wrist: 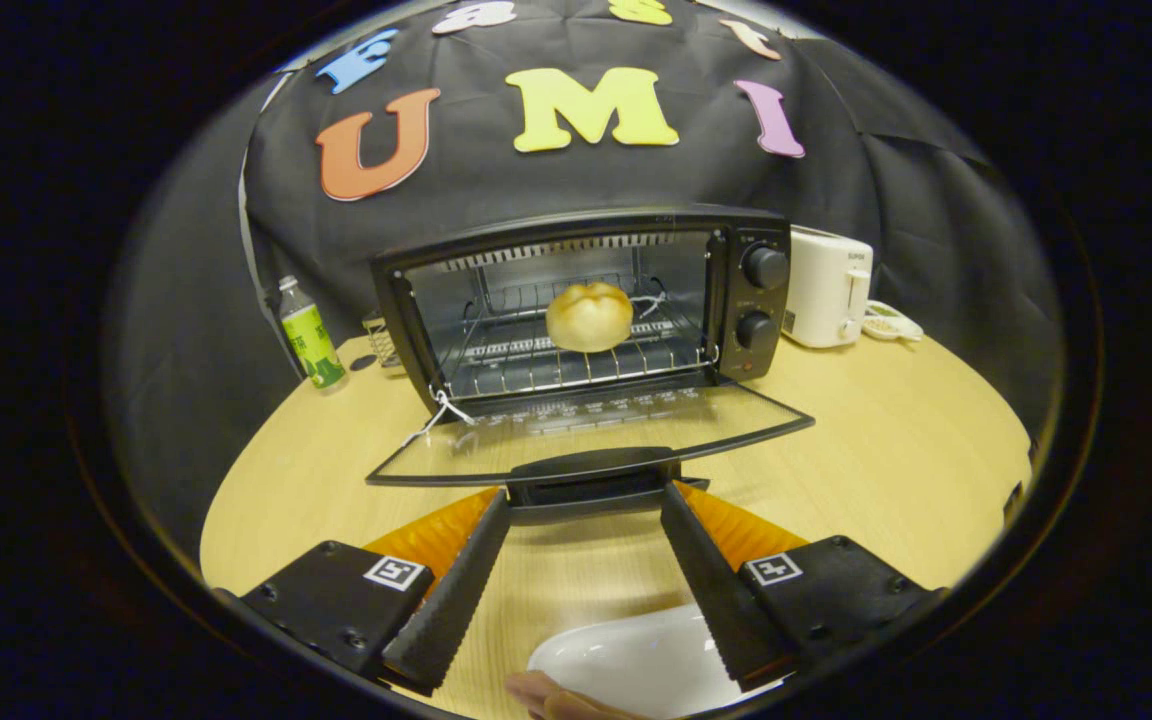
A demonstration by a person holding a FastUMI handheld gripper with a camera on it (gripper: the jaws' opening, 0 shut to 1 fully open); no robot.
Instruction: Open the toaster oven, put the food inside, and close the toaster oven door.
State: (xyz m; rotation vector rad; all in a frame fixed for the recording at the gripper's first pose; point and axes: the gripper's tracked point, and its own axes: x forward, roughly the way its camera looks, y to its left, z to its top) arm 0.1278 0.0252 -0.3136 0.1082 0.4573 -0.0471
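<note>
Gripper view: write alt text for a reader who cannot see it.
A bun sits on the rack inside an open toaster oven, its door folded down flat. The open gripper has its fingertips at the door handle, above a white plate.

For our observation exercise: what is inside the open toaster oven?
A bread roll sits on the wire rack inside the toaster oven. The rack behind the roll is hidden. The gripper fingers are open, at the door handle.
</note>
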